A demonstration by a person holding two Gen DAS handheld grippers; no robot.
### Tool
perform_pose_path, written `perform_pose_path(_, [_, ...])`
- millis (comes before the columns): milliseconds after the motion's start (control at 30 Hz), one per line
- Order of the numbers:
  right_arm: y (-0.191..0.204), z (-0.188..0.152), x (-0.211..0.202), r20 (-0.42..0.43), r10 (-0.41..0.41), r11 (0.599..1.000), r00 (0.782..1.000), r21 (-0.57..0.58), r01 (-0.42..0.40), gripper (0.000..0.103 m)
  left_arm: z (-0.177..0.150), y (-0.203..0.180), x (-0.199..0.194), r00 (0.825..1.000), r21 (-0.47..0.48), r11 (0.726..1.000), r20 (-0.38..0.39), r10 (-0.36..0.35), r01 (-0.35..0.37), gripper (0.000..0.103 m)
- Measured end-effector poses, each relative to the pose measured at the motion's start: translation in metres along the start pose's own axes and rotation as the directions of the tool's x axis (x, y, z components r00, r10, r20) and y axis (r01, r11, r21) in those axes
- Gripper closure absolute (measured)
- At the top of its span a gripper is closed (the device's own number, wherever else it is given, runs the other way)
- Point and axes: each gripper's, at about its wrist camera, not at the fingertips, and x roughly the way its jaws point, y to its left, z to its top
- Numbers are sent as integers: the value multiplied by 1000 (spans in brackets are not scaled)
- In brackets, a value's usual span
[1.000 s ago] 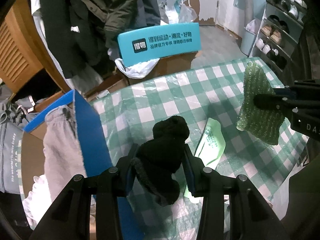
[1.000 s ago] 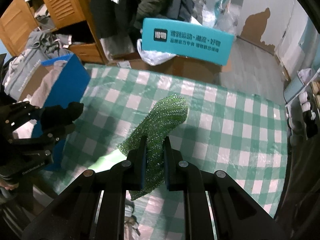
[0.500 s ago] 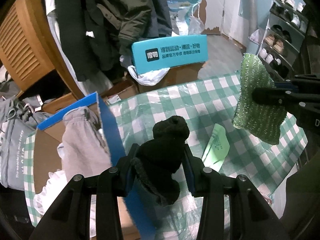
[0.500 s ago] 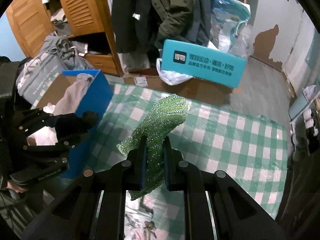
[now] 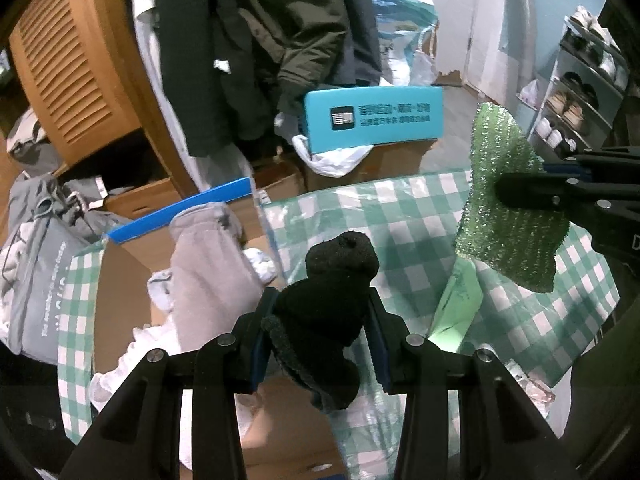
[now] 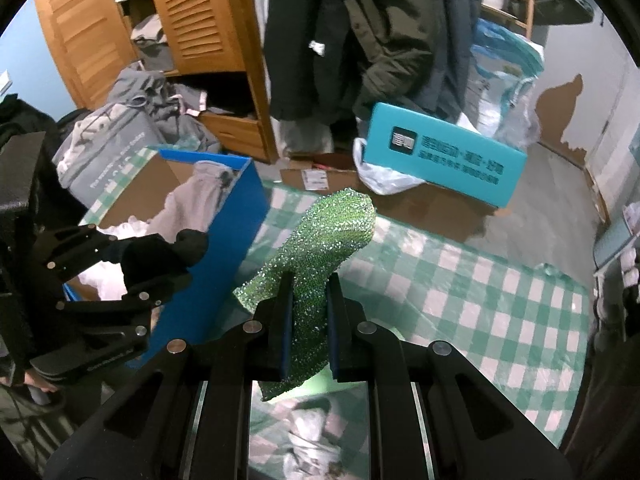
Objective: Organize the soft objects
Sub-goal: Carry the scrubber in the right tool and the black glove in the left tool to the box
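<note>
Your left gripper (image 5: pixel 320 304) — clamped on a bunched black sock (image 5: pixel 332 292), held above the box's edge | your right gripper (image 6: pixel 308 304) — pinched tight on a glittery green sock (image 6: pixel 320 248), hanging over the checked tablecloth (image 6: pixel 480 300) | blue cardboard box (image 6: pixel 240 216) — holds a grey garment (image 5: pixel 208 256) and white soft items (image 5: pixel 260 264).

Black sock (image 5: pixel 340 300): thick, fuzzy knit, bunched into a lump; pinched between the left fingers (image 5: pixel 264 332), its rounded end poking out beyond the tips, a loose fold hanging below them.

Green sparkly cloth (image 6: pixel 320 256): glittering open mesh, limp; clamped between the right fingers (image 6: pixel 286 320), upper part rising past the tips, lower edge drooping beneath, clear of the surface (image 6: pixel 480 300).
</note>
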Motion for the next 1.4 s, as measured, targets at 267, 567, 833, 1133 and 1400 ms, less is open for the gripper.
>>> perform_pose_path(267, [28,14,7,3,32,998,999,-45,-32,91,-8,28,-2,1000,-51,998,-4,22,-22,61])
perform_pose_path(567, [61,30,21,-3,75,993,997,-91,-75,91,-11,68,-5,999,-129,990,0,51,-50,61])
perform_pose_path(833, [88,42,40,-25,114,985,993,-125,-116,91,-17,105,3,997,-186,980,-22,69,-72,61])
perform_pose_path(1133, [119,52,67,-66,152,971,986,-174,-162,91,-21,147,18,994,-274,956,-62,92,-105,61])
perform_pose_path(1400, [142,53,93,-118,171,957,978,-215,-193,91,-27,167,29,993,-327,939,-95,75,-102,60])
